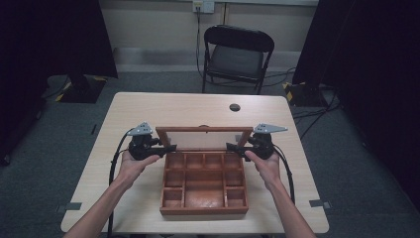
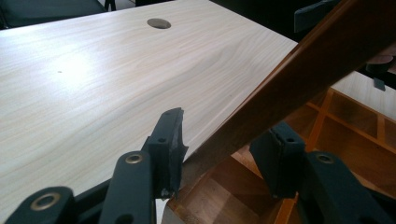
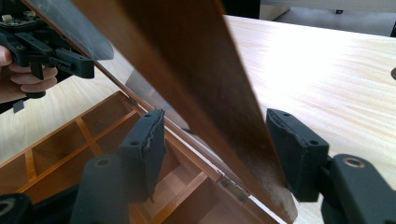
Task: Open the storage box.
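Note:
A wooden box (image 1: 203, 210) with several empty compartments sits at the table's near middle. Its hinged, glass-paned lid (image 1: 203, 130) stands raised at the back. My left gripper (image 1: 171, 148) reaches in at the lid's left side rail. In the left gripper view the lid (image 2: 317, 65) runs slantwise between my jaws (image 2: 224, 140), with a thin gap at the left pad (image 2: 170, 140). My right gripper (image 1: 232, 147) straddles the lid's right rail. There the lid (image 3: 187, 70) lies against the right pad (image 3: 289, 149), while the left pad (image 3: 147, 149) stands off it. The right gripper view also shows the left gripper (image 3: 51, 51) farther off.
The light wooden table (image 1: 148, 109) has a round cable hole (image 1: 235, 107) near its far edge. A black folding chair (image 1: 237, 54) stands beyond the table. Dark curtains hang at both sides and cables lie on the grey floor.

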Action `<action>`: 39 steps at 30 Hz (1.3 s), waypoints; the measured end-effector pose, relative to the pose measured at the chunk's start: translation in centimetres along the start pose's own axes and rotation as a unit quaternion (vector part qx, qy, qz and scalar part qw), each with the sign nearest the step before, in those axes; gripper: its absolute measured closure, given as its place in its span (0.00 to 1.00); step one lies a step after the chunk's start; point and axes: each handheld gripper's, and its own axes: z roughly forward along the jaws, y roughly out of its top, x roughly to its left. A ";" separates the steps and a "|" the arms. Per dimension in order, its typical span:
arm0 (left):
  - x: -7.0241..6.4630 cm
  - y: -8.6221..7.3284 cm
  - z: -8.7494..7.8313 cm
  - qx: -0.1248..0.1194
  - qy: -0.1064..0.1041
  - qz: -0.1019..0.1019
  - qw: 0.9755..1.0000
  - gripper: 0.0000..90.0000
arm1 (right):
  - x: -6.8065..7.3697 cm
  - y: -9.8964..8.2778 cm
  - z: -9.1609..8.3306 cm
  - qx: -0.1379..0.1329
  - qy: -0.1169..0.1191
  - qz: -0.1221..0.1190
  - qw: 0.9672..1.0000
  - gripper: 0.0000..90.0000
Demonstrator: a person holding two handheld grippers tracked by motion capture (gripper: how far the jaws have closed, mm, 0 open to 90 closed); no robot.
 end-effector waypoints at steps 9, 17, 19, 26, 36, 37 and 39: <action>0.5 -0.3 0.6 0.006 0.001 -0.006 1.000 0.61 | -0.4 -0.1 0.5 0.005 -0.003 0.003 1.000 0.43; 0.7 -0.3 0.8 0.008 0.004 -0.005 1.000 0.62 | -0.8 -0.3 1.0 0.010 -0.006 0.004 1.000 0.44; 0.8 -0.4 0.8 0.005 0.005 -0.008 1.000 0.62 | -0.9 -0.3 1.1 0.010 -0.008 0.005 1.000 0.44; 0.9 -0.4 1.0 0.002 0.009 -0.013 1.000 0.63 | -1.2 -0.5 1.4 0.012 -0.012 0.007 1.000 0.46; 1.4 -0.3 1.4 0.001 0.019 -0.021 1.000 0.65 | -1.6 -0.5 1.9 0.006 -0.025 0.011 1.000 0.49; 1.5 -0.2 1.4 0.003 0.018 -0.019 1.000 0.65 | -1.7 -0.5 2.0 0.005 -0.024 0.013 1.000 0.49; 1.6 -0.2 1.5 0.003 0.019 -0.022 1.000 0.66 | -1.8 -0.6 2.1 0.001 -0.026 0.016 1.000 0.49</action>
